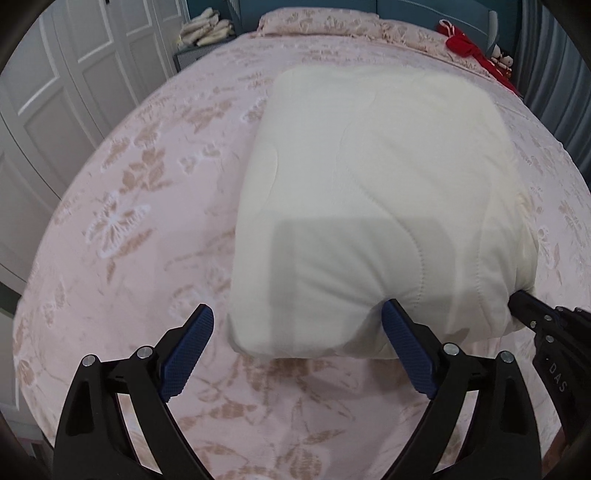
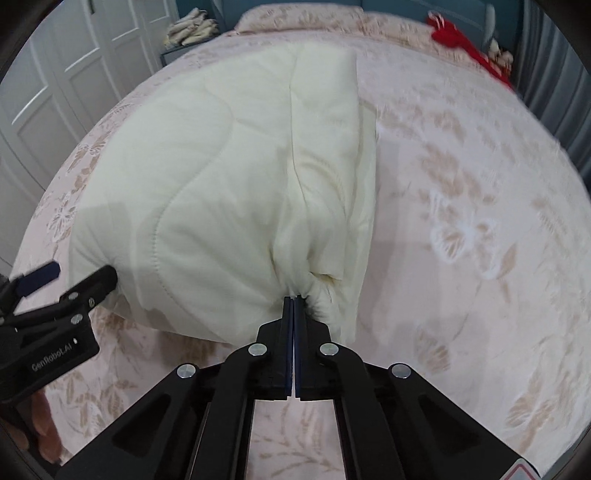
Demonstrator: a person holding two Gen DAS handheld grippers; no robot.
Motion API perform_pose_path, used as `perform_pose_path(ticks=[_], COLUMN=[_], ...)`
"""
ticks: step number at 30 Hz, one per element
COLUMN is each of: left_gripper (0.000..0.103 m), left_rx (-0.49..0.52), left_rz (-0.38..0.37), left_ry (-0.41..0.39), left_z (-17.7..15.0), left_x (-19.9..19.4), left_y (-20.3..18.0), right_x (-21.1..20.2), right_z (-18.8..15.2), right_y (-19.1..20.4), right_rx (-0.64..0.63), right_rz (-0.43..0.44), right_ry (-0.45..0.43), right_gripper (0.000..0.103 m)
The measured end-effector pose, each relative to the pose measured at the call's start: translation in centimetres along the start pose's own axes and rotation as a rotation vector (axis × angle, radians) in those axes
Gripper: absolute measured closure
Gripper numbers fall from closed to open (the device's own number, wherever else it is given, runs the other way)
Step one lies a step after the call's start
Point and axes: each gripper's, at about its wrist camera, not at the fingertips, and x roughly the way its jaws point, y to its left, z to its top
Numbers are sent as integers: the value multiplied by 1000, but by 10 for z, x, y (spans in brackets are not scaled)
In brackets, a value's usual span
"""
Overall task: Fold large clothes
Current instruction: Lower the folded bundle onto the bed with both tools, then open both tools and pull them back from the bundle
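Note:
A cream quilted garment (image 1: 373, 206) lies folded in a thick pad on the pink flowered bedspread (image 1: 122, 206). My left gripper (image 1: 297, 332) is open, its blue pads either side of the pad's near left corner. The right gripper (image 1: 532, 314) shows at the pad's near right corner. In the right wrist view the garment (image 2: 207, 192) bunches at my right gripper (image 2: 294, 299), which is shut on a gathered fold of the near edge. The left gripper (image 2: 79, 275) shows open at the left.
The bedspread (image 2: 461, 206) covers the bed around the garment. A red cloth (image 1: 461, 40) lies at the far right by a pillow (image 1: 317, 18). White wardrobe doors (image 1: 48, 85) stand left. Folded pale cloths (image 1: 205, 31) sit on a stand at the back.

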Motion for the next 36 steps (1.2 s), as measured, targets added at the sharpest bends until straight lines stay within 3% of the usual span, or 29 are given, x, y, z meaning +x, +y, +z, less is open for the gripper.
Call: perform_pose_path(ticks=[20,30,32,33,34,36], left_gripper=[5,5,5,5,5,5], left_rx=[-14,-59,-59,-53,-47,-48], left_rz=[10,7,11,20,28,32], left_ry=[34,-3,-17,-28,-45,-70], left_z=[-9,-17,-22,-25,-30,-39], left_x=[37,19,7,-1,-12,-29], left_y=[-10,-5,-5,-6,-8,-10], right_x=[43,23,1,-7,-20,-38], right_z=[-1,-10,-17,-19,-25,-34], right_y=[5,7,6,5,6,8], right_rx=[-5,-20,-10,-5,-1,3], right_rz=[-1,11,20,27,40,32], right_ry=[16,-45,-75,-83,-94,-120], right_gripper=[103,103,98,85,60,39])
